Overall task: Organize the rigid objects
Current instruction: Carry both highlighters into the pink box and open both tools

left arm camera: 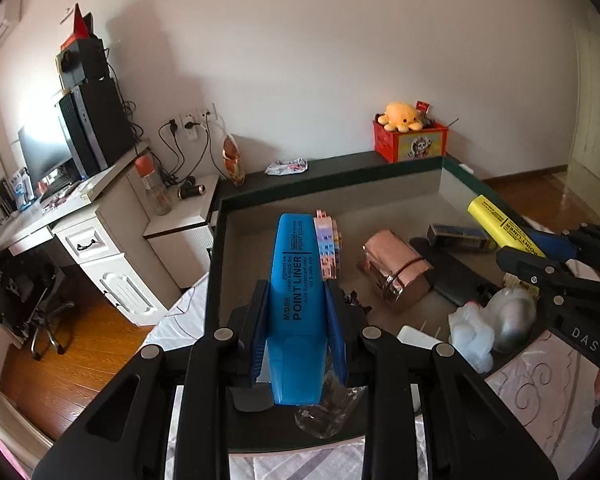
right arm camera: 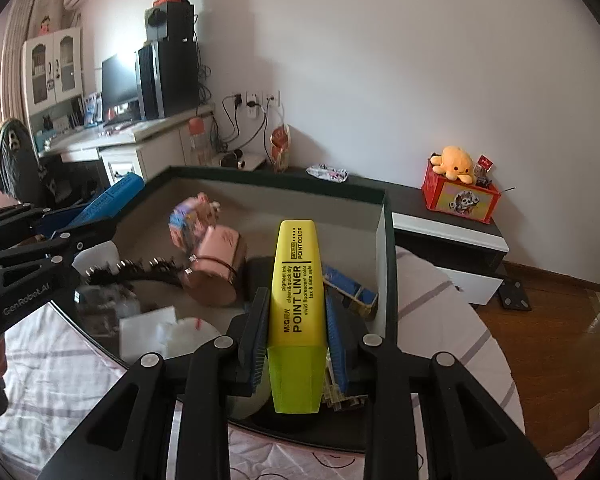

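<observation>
My left gripper [left arm camera: 298, 292] is shut on a blue highlighter [left arm camera: 296, 280] and holds it above the near left part of a dark-rimmed tray [left arm camera: 332, 188]. My right gripper [right arm camera: 298, 300] is shut on a yellow highlighter [right arm camera: 298, 280] above the tray's near right part [right arm camera: 384, 240]. Each shows in the other's view: the yellow highlighter [left arm camera: 500, 224] at right, the blue one [right arm camera: 108, 196] at left. In the tray lie a pink jar [left arm camera: 396, 268], a pastel block piece [left arm camera: 328, 240] and a dark blue box [left arm camera: 460, 236].
The tray also holds a black comb [right arm camera: 140, 270], white tissue [right arm camera: 152, 328], a cotton-like white lump [left arm camera: 472, 332] and a silver round object [left arm camera: 514, 316]. A red box with an orange plush [left arm camera: 408, 136] stands behind. A desk [left arm camera: 60, 208] is at left. Bedding lies under the tray.
</observation>
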A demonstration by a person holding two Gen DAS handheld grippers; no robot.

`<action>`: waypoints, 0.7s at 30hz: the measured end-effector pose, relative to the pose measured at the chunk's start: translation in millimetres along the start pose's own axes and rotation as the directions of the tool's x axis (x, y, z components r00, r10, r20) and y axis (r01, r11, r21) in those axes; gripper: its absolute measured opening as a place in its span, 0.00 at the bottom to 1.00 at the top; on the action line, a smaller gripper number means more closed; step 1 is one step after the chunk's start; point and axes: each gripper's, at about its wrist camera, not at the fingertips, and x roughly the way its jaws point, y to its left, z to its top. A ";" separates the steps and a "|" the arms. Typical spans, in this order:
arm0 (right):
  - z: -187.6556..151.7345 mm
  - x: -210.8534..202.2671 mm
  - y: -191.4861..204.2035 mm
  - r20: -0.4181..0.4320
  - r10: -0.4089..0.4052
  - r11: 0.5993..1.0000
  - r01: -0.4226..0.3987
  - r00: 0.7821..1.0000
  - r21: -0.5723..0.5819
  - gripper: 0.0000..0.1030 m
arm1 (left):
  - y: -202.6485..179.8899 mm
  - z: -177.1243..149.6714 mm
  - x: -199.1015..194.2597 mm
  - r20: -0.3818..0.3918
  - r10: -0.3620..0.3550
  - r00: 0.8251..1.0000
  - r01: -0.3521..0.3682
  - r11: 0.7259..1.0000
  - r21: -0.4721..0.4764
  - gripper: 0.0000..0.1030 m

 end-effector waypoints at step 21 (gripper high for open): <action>-5.9 1.2 0.8 0.033 0.004 0.999 -0.005 0.999 0.033 0.38 | 5.7 -10.4 -4.7 0.041 0.010 0.999 -0.009 0.999 -0.041 0.69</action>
